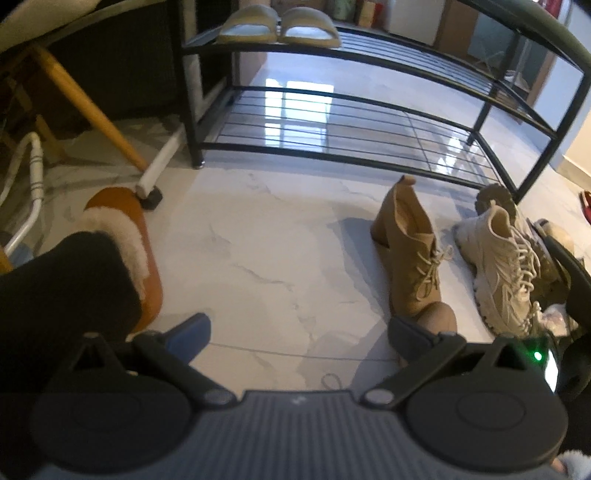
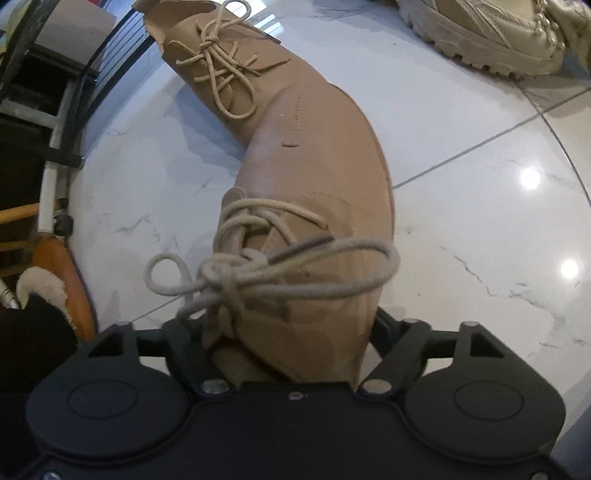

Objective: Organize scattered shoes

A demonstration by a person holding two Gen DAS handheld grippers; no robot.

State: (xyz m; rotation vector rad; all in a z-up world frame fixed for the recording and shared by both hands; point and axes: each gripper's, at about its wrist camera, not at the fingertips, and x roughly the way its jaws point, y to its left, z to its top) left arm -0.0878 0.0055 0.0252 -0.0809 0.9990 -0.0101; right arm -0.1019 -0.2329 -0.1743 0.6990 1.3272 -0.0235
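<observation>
My right gripper [image 2: 291, 343] has a tan lace-up boot [image 2: 314, 206] between its fingers, which look clamped on the soft ankle collar near the bow of its laces; the toe points away toward 12 o'clock in the right wrist view, and whether the sole touches the floor I cannot tell. Its mate, a second tan boot [image 1: 410, 251], stands upright on the white marble floor [image 1: 258, 258] at about 2 o'clock from my left gripper [image 1: 299, 332], just beside a cream chunky sneaker [image 1: 498, 258] at 3 o'clock. My left fingers are spread wide and hold nothing. The black shoe rack [image 1: 369, 110] stands at 12 o'clock, with a pair of beige slippers [image 1: 280, 26] on its upper tier and the lower tier bare. A brown fur-lined slipper [image 1: 129, 240] lies at 9 o'clock. I judge the boots light but top-floppy: the suede upper gives and folds, while the block heel and sole are stiff. So a hold on the collar lets the toe droop and swing; a firmer hold would be lower, across the heel counter. The laces dangle loose and could snag on the rack's thin bars.
</observation>
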